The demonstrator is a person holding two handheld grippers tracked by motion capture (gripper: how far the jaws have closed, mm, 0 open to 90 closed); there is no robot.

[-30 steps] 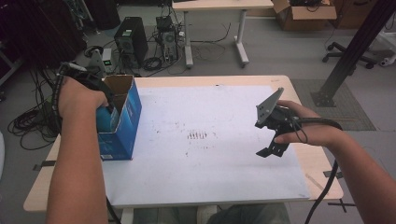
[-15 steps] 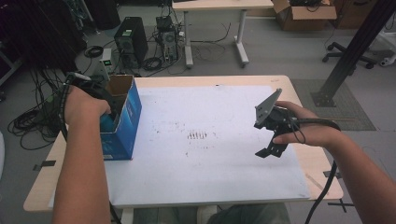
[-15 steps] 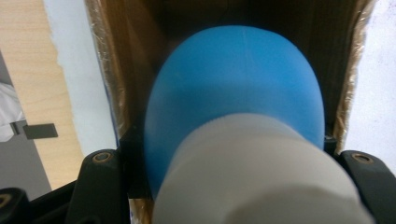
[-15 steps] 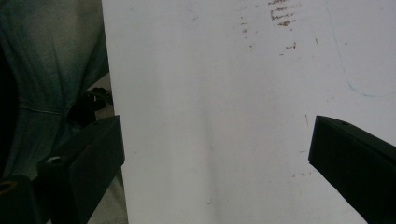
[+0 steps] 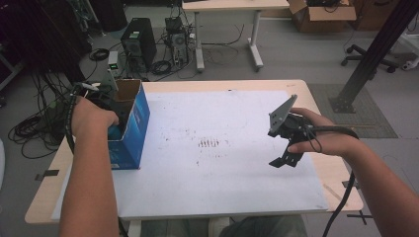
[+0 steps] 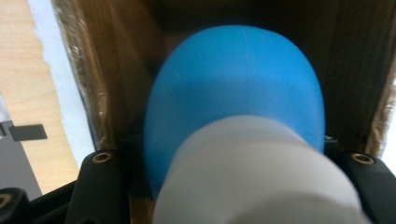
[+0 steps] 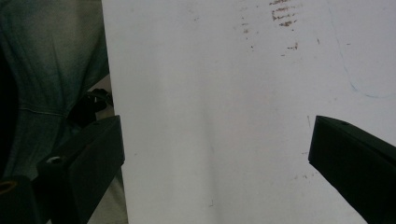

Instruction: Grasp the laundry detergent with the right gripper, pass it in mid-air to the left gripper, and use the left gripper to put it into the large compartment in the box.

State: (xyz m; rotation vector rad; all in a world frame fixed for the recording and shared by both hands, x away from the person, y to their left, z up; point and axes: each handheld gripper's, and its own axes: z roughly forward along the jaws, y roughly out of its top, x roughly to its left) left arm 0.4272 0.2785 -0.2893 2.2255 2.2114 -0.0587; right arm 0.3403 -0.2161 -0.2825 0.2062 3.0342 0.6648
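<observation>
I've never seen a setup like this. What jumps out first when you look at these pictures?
Probably the blue cardboard box at the left edge of the white table sheet, with the person's left hand reaching down into its open top. Inside the box, the left gripper is clamped on a blue bottle with a white cap. Over the right side of the sheet, the right gripper hangs with its fingers spread wide and holding nothing.

Blue bottle (image 6: 236,88), white cap (image 6: 257,177), blue box (image 5: 132,132)
</observation>
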